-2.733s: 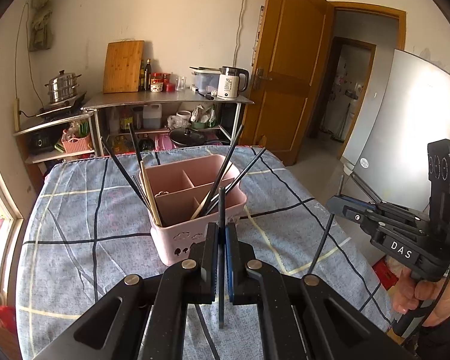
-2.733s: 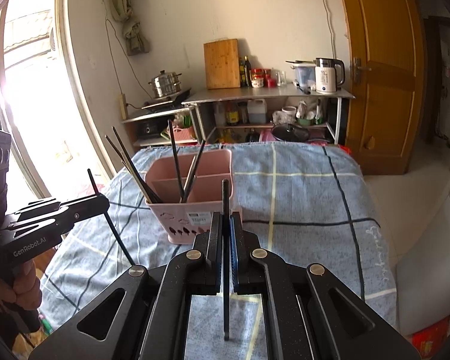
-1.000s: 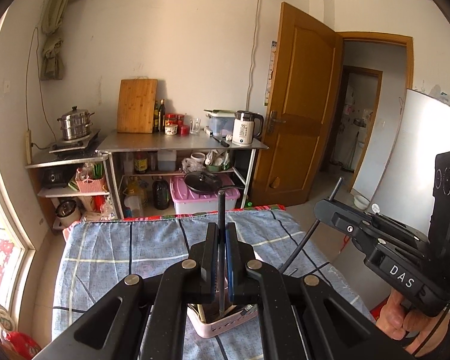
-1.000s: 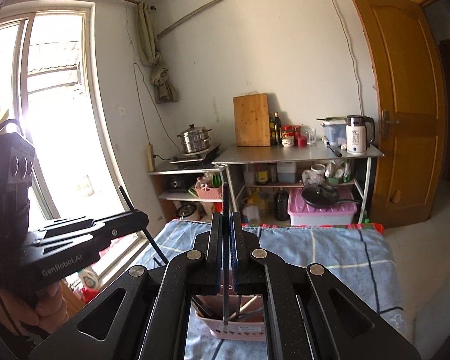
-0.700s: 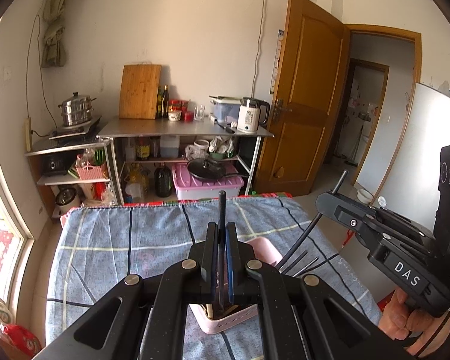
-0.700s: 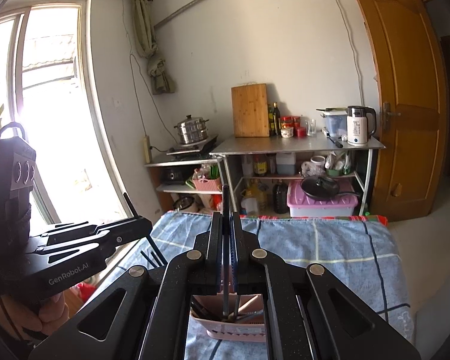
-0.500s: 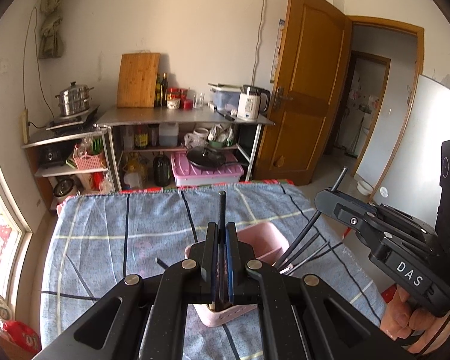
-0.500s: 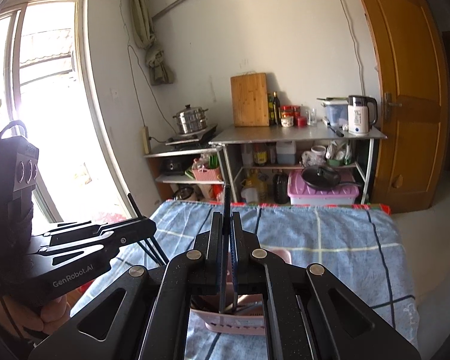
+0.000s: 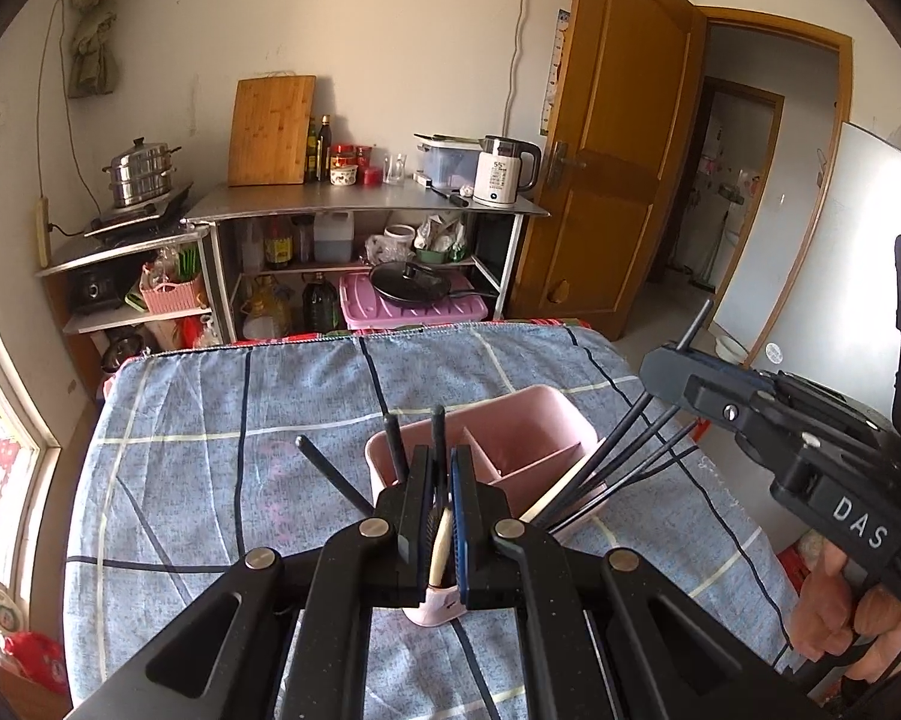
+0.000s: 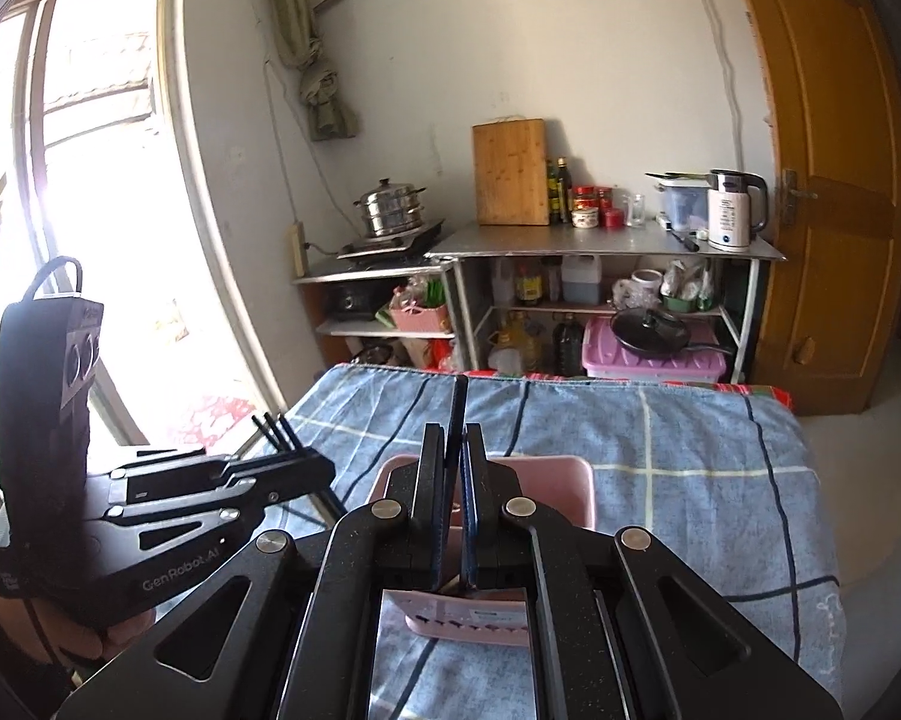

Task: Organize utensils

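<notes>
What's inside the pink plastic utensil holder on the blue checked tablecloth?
The pink plastic utensil holder has dividers and holds several black chopsticks leaning out, plus one pale wooden stick. The left gripper covers the near compartments, so their contents are hidden.

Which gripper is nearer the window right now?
Left. The left gripper sits at the window side of the pink caddy; the right gripper is over the caddy, farther from the window, with the left gripper between them.

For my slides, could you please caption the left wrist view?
Left gripper shut on a black chopstick above the pink utensil caddy.
</notes>
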